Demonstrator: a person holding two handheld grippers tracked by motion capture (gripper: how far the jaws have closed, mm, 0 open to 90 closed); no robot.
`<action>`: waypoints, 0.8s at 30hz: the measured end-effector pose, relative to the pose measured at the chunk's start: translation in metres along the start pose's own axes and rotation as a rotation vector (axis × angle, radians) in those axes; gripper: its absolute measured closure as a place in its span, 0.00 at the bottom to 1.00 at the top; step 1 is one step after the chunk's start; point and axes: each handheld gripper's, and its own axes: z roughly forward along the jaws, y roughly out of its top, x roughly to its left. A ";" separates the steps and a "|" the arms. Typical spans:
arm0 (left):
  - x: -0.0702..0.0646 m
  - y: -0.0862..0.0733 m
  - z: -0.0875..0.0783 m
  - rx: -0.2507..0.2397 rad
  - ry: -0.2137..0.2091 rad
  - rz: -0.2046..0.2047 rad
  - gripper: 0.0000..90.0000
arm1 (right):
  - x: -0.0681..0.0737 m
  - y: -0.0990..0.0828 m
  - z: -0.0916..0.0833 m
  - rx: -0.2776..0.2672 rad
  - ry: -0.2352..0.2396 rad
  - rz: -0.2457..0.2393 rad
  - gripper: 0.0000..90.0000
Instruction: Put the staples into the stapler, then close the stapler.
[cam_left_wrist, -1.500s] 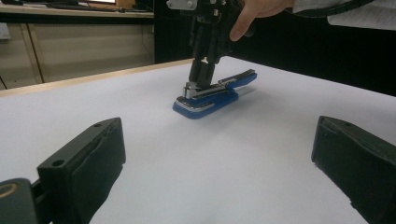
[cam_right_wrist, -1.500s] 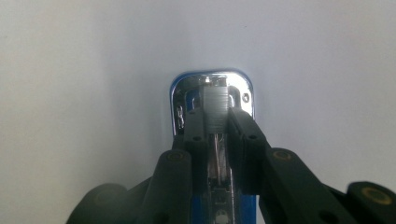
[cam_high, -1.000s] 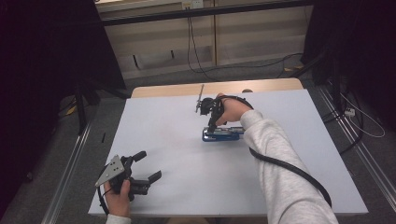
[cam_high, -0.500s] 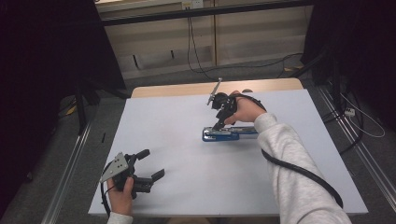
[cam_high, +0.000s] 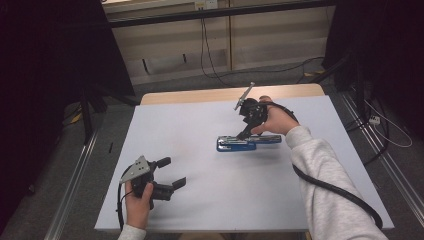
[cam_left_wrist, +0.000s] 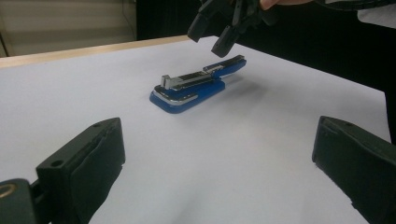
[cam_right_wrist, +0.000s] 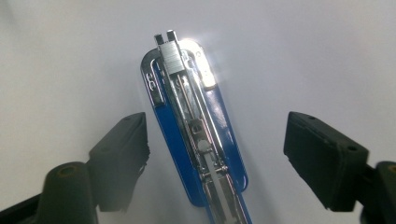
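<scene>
A blue stapler lies near the middle of the white table, its lid folded back and its metal staple channel bare. My right gripper hovers just above the stapler and points down at it. Its jaws have just been opening and now stand wide on either side of it without touching. My left gripper is open and empty at the front left, low over the table and aimed at the stapler. In the left gripper view, the right gripper hangs over the stapler's far end.
A wooden strip runs along the table's far edge. Metal rails flank the table on both sides, and cables lie on the floor at the right. The right gripper's black cable trails along the sleeve.
The right gripper's jaws opened off the stapler, and the hand drew back to the right and slightly up. The left hand moved a little to the right.
</scene>
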 end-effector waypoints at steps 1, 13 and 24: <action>0.000 0.001 0.002 0.004 -0.003 -0.001 0.03 | 0.001 -0.005 -0.002 -0.002 -0.014 0.001 0.20; 0.006 0.015 0.033 0.034 0.029 -0.021 0.03 | 0.000 -0.043 -0.027 -0.050 -0.070 0.062 0.16; 0.019 0.020 0.066 0.119 0.068 -0.059 0.04 | -0.003 -0.082 -0.034 -0.105 -0.128 0.156 0.18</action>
